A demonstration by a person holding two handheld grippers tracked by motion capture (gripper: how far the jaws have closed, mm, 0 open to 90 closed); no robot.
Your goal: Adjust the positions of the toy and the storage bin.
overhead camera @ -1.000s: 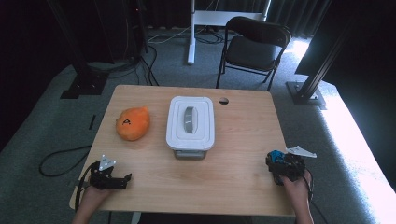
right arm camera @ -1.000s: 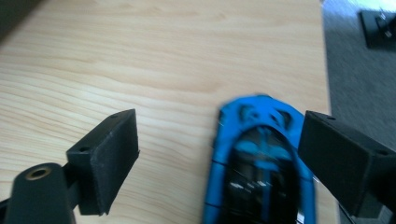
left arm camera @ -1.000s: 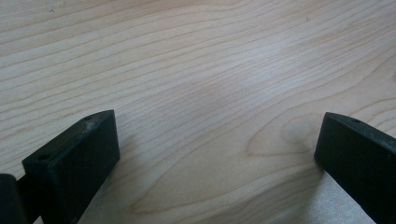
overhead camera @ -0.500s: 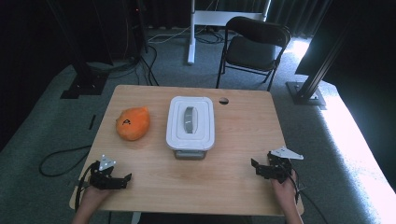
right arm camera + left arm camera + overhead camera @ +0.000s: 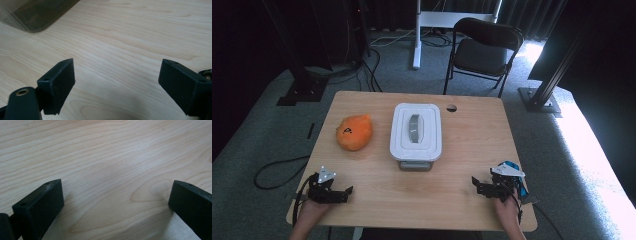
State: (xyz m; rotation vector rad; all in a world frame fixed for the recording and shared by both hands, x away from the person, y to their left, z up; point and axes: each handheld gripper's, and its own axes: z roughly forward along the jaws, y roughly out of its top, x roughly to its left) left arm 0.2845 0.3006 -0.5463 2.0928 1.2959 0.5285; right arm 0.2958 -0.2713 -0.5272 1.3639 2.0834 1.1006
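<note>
Here the white lidded box (image 5: 416, 132) sits near the middle of the wooden table (image 5: 472, 135), and everything else can be placed from it. Its lid is on, with a grey handle (image 5: 414, 128) running along the top, and a clasp on the side facing the person looks closed, though it is too small in the high view to be sure. To the left of the box, close but not touching, lies an orange soft toy (image 5: 354, 132) with a dark mark on it. Just beyond the box's far right corner there is a small round hole (image 5: 451, 107) in the tabletop.

The left gripper (image 5: 343, 192) rests low on the table, toward the person and to the left of the box, well apart from it. In the left gripper view its jaws stand wide apart over bare wood, with nothing between them.

The right gripper (image 5: 477, 186) is toward the person and to the right of the box, also well apart from it, its jaws pointing left. In the right gripper view it (image 5: 117, 75) is spread wide and holds nothing, with only wood grain below; a corner of the box (image 5: 37, 15) shows at the upper left of that view.

Beyond the table, behind the box, a black folding chair (image 5: 484, 50) stands on the grey carpet.
</note>
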